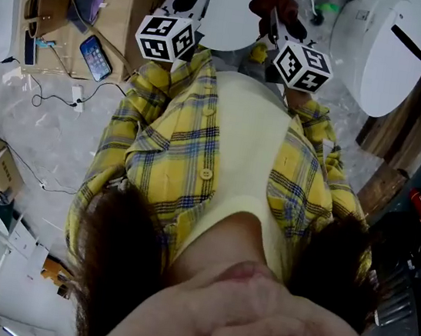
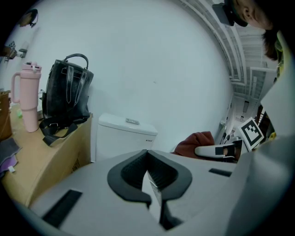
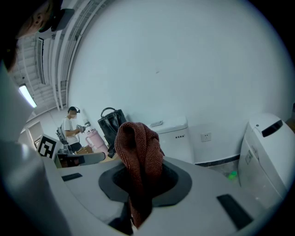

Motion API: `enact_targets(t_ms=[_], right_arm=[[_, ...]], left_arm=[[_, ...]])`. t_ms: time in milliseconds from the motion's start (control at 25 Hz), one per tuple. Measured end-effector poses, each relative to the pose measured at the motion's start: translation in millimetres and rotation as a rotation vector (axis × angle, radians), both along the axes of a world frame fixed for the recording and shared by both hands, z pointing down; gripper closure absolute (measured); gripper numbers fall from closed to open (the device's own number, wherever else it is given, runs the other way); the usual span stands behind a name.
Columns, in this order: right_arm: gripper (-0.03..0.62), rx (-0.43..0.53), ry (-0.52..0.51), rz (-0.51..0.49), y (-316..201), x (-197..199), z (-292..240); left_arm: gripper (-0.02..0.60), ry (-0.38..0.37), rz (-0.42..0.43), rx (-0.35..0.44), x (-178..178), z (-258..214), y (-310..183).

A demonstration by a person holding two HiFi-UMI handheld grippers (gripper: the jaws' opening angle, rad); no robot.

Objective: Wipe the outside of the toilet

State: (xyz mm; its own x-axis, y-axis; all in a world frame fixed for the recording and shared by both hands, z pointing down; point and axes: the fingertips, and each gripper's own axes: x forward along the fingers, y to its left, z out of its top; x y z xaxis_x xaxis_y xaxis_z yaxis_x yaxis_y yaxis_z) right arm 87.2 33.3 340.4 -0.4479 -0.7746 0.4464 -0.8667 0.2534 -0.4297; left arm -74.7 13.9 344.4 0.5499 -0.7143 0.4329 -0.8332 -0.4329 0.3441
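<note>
- Right gripper (image 3: 140,193) is clamped on a bunched brown cloth (image 3: 138,147), well apart from the toilet (image 3: 173,136) by the wall (image 3: 184,69); the hard jaws may scrape porcelain.
- Left gripper (image 2: 150,182), closed on nothing, might bump the toilet.

Rust-brown knit cloth (image 3: 138,152), bunched, pinched upright in right gripper (image 3: 134,209). White toilet (image 3: 174,134) behind it, tank against wall.

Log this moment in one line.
wiping: not begun | left gripper: shut, empty | right gripper: shut on cloth | toilet: ahead by wall, cloth apart from it
</note>
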Motion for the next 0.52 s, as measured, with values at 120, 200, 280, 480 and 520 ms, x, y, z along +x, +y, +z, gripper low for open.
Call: enact_targets(t_ms=[120,200,280,480,520], right_arm=[[0.513,0.006,0.006,0.002,2.2,1.1,-2.7],[0.513,0.007,0.009,0.006,3.7,1.9,-3.7],[0.513,0.005,0.010,0.012,5.7,2.7,-3.5],[0.513,-0.001,0.009,0.018,10.7,4.3,-0.7],[0.513,-0.003,0.009,0.017,11.5,4.7,0.1]], left_arm=[[0.574,0.000,0.001,-0.001,0.3,-0.2,2.0],[0.574,0.010,0.000,-0.006,-0.8,-0.5,3.0],[0.574,0.038,-0.006,-0.014,-1.9,-1.0,4.2],[0.574,0.089,-0.015,-0.029,-2.5,-0.7,7.6],[0.574,0.094,-0.016,-0.031,-2.3,-0.1,8.4]])
